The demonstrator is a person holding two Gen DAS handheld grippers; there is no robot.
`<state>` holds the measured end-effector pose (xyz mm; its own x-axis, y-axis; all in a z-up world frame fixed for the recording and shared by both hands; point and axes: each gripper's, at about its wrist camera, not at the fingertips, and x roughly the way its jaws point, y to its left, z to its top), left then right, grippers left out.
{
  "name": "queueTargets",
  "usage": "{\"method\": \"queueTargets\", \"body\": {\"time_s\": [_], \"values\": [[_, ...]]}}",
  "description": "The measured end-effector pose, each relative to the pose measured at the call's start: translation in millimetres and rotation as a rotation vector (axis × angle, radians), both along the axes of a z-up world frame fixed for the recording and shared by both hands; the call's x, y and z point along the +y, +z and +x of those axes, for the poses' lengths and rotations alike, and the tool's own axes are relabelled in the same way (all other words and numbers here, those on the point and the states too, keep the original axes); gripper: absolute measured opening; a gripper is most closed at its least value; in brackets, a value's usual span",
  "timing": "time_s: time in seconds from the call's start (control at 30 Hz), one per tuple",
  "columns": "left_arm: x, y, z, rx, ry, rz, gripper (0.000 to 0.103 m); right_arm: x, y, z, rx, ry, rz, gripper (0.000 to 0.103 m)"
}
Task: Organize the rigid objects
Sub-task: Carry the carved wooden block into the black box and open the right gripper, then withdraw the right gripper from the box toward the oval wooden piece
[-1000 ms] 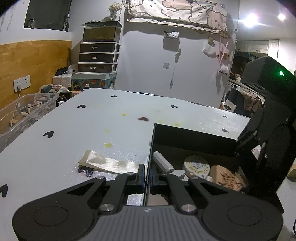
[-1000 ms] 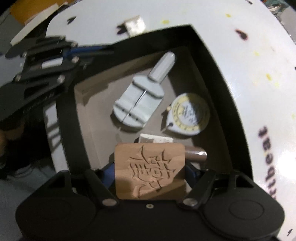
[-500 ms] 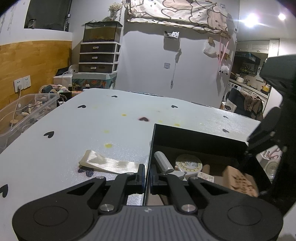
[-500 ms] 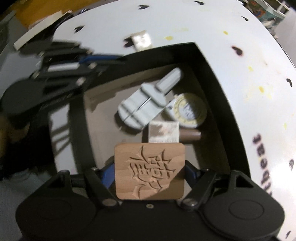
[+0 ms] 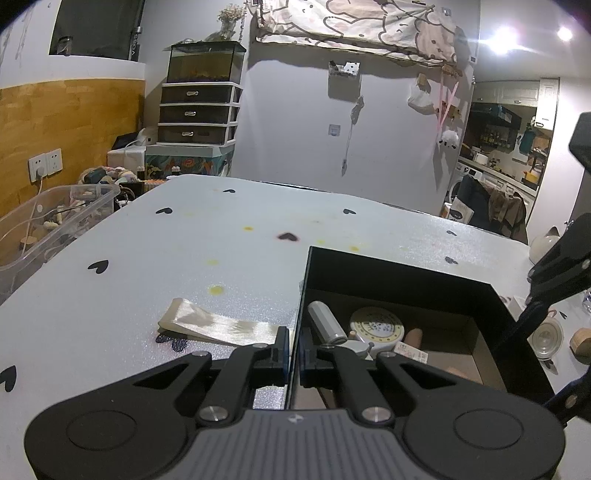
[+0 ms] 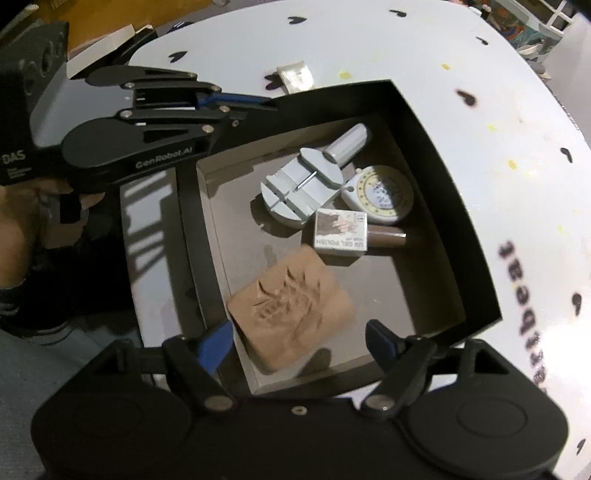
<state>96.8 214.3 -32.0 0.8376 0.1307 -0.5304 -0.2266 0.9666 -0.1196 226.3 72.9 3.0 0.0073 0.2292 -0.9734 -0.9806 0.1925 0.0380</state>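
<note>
1. Left wrist view: our left gripper [image 5: 292,350] is clamped on the wall of the black box [image 5: 399,271].
2. Right wrist view: our right gripper [image 6: 300,338] is opening, nothing pressed between its pads; the carved wooden block [image 6: 291,308] lies tilted on the box floor below it.

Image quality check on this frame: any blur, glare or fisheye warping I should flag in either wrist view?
Right wrist view: the wooden carved block in the black box is smeared by motion blur, while the gel polish box stays readable; the table edge bows strongly. Left wrist view: sharp, but two ceiling lights flare at upper right, and the room is dim.
</note>
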Motion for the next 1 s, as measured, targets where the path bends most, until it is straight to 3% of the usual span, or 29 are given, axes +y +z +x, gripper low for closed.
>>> {"method": "queueTargets", "body": {"time_s": [1.0], "values": [[-3.0, 3.5, 0.6, 0.019, 0.018, 0.013, 0.005, -55.6, 46.5, -11.2, -0.065, -0.173, 0.224, 0.082]]}}
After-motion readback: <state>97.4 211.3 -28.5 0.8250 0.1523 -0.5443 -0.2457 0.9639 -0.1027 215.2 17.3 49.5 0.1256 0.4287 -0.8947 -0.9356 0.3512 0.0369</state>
